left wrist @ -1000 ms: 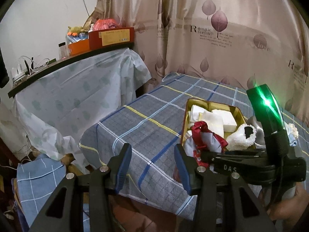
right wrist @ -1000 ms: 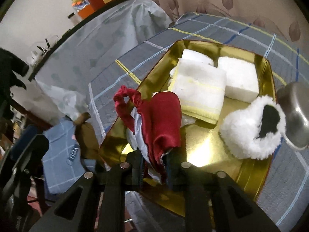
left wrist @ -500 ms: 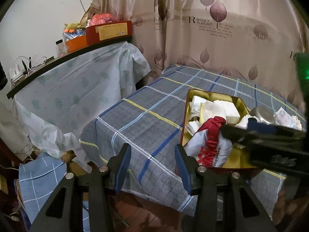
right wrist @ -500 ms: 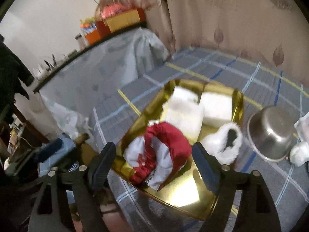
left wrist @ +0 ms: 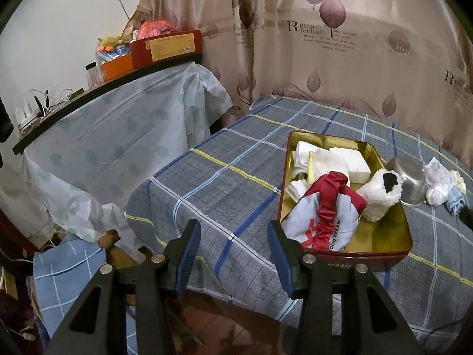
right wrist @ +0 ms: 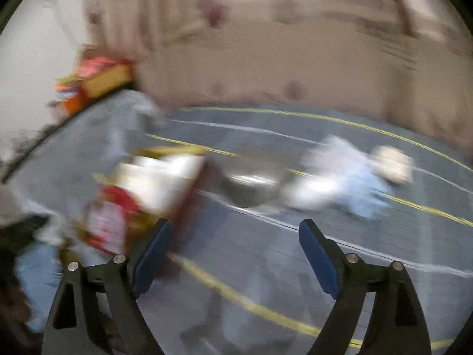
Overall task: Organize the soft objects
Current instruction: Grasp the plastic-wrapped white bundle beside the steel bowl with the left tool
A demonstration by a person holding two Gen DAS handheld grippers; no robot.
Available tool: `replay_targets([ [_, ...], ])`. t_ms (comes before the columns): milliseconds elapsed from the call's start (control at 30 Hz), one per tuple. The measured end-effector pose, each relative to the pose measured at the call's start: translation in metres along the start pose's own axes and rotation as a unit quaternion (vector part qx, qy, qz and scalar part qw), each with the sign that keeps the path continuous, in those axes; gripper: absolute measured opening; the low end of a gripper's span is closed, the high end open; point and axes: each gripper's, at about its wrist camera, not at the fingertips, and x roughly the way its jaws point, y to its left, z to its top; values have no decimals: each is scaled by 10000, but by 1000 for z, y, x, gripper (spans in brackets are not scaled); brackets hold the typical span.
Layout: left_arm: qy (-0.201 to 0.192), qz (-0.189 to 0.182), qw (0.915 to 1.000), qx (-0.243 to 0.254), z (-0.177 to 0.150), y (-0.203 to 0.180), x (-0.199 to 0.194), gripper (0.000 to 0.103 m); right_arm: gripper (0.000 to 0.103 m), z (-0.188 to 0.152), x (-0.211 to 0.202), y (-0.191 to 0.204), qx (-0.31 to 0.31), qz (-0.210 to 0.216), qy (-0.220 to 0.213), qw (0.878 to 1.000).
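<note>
A gold tin tray [left wrist: 394,238] sits on the plaid table. In it lie a red and white cloth bag [left wrist: 323,219], a fluffy white slipper [left wrist: 380,190] and folded white cloths [left wrist: 331,161]. Small white and blue soft items [left wrist: 443,186] lie on the table to the right of the tray. My left gripper [left wrist: 233,248] is open and empty at the table's near edge, left of the tray. My right gripper [right wrist: 233,250] is open and empty above the table; its view is blurred, with the tray [right wrist: 177,207] at left and a pale pile of soft items [right wrist: 340,183] ahead.
A steel bowl [left wrist: 409,180] stands between the tray and the loose items; it also shows blurred in the right wrist view [right wrist: 251,183]. A covered side shelf [left wrist: 118,124] with boxes [left wrist: 165,47] stands left of the table. A curtain [left wrist: 325,44] hangs behind.
My right gripper let go of the red and white bag in the tray, opened wide, and swung right toward the loose items. The left gripper stayed open and barely moved.
</note>
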Motion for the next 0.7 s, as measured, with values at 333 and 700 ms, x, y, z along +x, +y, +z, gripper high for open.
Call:
replay_targets([
  [333,-320,251,9984,400,-6,-17,-15,48,95,-39,-14,-182,529,-2594,338,9637],
  [700,-484,-1508,9710,1792,0,-117,-54,48,100,-59,-34,-235,1602,-2265,188,9606],
])
